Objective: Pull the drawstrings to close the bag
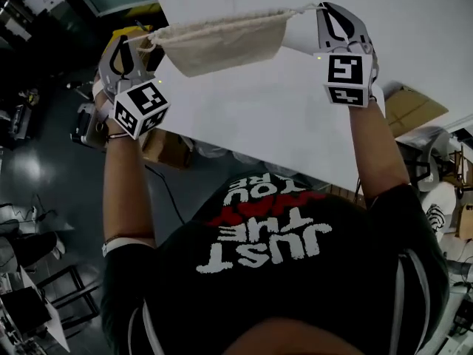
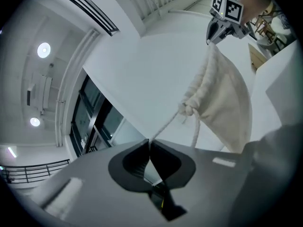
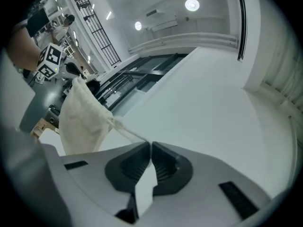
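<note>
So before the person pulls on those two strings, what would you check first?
1. Left tool shut on its drawstring: ok.
2. Right tool shut on the other drawstring: ok.
3. Bag hanging free between the two tools, above the table: ok.
4. Each string runs straight from tool to bag: ok.
5. Bag mouth is gathered; fully closed: cannot tell.
6. Whether anything is inside the bag: cannot tell.
</note>
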### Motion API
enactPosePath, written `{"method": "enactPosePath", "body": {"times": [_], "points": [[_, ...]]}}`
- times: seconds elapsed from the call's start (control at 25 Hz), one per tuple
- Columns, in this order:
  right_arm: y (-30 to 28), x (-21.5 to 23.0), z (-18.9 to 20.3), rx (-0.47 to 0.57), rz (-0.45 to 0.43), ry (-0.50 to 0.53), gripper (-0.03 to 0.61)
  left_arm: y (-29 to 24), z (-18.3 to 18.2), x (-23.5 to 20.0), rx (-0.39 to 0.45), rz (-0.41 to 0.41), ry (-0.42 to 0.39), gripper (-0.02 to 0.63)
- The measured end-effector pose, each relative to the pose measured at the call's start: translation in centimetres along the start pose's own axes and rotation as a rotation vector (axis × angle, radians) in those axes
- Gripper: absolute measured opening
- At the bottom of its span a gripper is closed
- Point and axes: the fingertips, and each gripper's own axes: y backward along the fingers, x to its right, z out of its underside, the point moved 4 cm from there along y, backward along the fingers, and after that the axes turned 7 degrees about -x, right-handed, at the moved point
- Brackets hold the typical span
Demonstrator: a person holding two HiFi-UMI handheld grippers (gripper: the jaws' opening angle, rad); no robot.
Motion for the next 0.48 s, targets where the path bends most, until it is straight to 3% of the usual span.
{"method": "enactPosePath", "body": {"times": [0.28, 0.48], "points": [[0.9, 3.0, -3.1, 0.108, 0.024, -0.04, 0.017, -0.7, -1.8, -2.7, 0.021, -0.035, -0.005, 0.009], [0.5, 6.5, -4.4, 0.122, 0.11, -0.092, 0.017, -0.7, -4.2, -4.4, 0.038, -0.064, 0.016, 0.009]]}}
